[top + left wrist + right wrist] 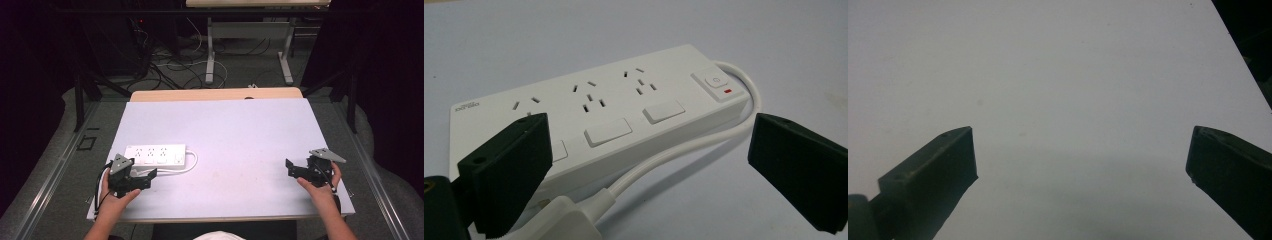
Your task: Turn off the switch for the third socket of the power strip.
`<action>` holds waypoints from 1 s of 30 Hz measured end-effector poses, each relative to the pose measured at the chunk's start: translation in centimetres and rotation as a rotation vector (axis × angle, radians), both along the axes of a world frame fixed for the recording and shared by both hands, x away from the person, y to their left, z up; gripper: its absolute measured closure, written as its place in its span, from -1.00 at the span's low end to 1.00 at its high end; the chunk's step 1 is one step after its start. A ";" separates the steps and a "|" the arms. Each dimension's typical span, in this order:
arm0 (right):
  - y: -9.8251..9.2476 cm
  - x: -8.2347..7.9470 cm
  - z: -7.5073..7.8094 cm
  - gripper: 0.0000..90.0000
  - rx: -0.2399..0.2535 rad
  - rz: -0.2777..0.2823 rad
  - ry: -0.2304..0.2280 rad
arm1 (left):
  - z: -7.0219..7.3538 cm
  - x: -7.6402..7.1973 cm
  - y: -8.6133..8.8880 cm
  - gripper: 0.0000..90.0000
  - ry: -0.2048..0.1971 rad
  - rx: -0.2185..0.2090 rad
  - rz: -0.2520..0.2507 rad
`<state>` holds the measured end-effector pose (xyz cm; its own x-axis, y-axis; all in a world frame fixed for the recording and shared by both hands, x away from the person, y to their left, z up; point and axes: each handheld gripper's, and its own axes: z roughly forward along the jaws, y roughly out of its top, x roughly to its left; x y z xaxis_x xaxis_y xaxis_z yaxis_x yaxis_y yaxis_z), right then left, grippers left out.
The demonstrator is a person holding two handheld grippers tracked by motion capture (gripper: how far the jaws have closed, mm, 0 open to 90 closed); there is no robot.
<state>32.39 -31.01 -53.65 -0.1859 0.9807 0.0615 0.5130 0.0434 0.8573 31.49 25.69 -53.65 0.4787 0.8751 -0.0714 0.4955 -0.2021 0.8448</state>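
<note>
A white power strip (155, 154) with three socket groups and a switch lies on the left part of the white table top (235, 135). Its white cable (191, 163) loops round the right end and runs back along the near side. In the left gripper view the strip (594, 115) fills the middle, with a red light by the switch (715, 82), and the cable (684, 150) ends in a white plug (559, 222) low between the jaws. My left gripper (150, 175) stands open just in front of the strip. My right gripper (291, 168) is open over bare table at the right.
A wooden table edge (215, 94) shows behind the white top. Beyond it are a second table's legs (210, 55) and loose cables on the floor (170, 65). Dark frames stand at both sides.
</note>
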 end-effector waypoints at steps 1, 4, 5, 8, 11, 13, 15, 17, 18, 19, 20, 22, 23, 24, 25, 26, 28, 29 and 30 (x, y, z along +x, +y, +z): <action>0.0 0.0 0.0 -1.00 0.000 0.000 0.000 | 0.0 0.0 0.0 -0.91 0.000 -0.005 0.001; 0.5 -0.2 0.1 -1.00 0.006 0.017 -0.008 | 0.1 -0.1 0.1 -0.91 -0.006 0.003 -0.010; 0.5 -0.2 0.1 -1.00 0.006 0.017 -0.008 | 0.0 -0.1 0.0 -0.91 -0.001 -0.010 -0.011; 0.8 -0.3 0.0 -1.00 -0.003 0.027 -0.011 | 0.0 -0.1 -0.1 -0.92 0.008 -0.009 -0.023; 1.0 -0.3 0.0 -1.00 -0.011 0.041 -0.006 | 0.2 -0.2 -0.2 -0.92 0.004 0.009 -0.028; 1.3 -0.2 -0.1 -1.00 -0.011 0.048 0.003 | 0.3 -0.2 -0.3 -0.92 0.003 0.000 -0.024; 1.4 -0.2 -0.2 -1.00 -0.005 0.054 -0.006 | 0.4 -0.3 -0.2 -0.91 -0.008 0.007 -0.021; 1.5 -0.2 -0.2 -1.00 0.001 0.051 -0.002 | 0.6 -0.3 -0.2 -0.91 -0.008 0.009 -0.018; 1.5 -0.2 -0.2 -1.00 -0.001 0.053 -0.001 | 0.7 -0.2 -0.2 -0.91 -0.012 0.013 -0.016; 1.5 -0.2 -0.2 -1.00 -0.003 0.059 -0.004 | 0.8 -0.2 -0.1 -0.91 -0.014 0.011 -0.013; 1.5 -0.2 -0.2 -1.00 -0.007 0.062 -0.008 | 0.9 -0.3 -0.2 -0.90 -0.006 -0.003 -0.008; 1.5 -0.2 -0.2 -1.00 -0.006 0.062 -0.008 | 1.1 -0.3 0.0 -0.90 -0.014 0.004 -0.009; 1.6 -0.2 -0.2 -1.00 -0.005 0.064 -0.009 | 1.2 -0.3 0.0 -0.89 -0.018 0.000 -0.006; 1.6 -0.2 -0.2 -1.00 -0.004 0.064 -0.010 | 1.3 -0.3 -0.1 -0.89 -0.017 -0.013 -0.003; 1.5 -0.2 -0.2 -1.00 -0.005 0.065 -0.010 | 1.3 -0.3 -0.1 -0.88 -0.018 -0.008 -0.004; 1.5 -0.2 -0.2 -1.00 -0.005 0.065 -0.010 | 1.4 -0.3 -0.1 -0.88 -0.023 -0.008 -0.002; 1.5 -0.2 -0.2 -1.00 -0.006 0.066 -0.011 | 1.6 -0.2 -0.1 -0.87 -0.022 -0.011 0.004; 1.5 -0.2 -0.2 -1.00 -0.005 0.067 -0.011 | 1.6 -0.2 -0.1 -0.87 -0.023 -0.008 0.003; 1.6 -0.2 -0.1 -1.00 0.006 0.060 -0.009 | 1.7 -0.2 0.0 -0.86 -0.021 -0.006 0.004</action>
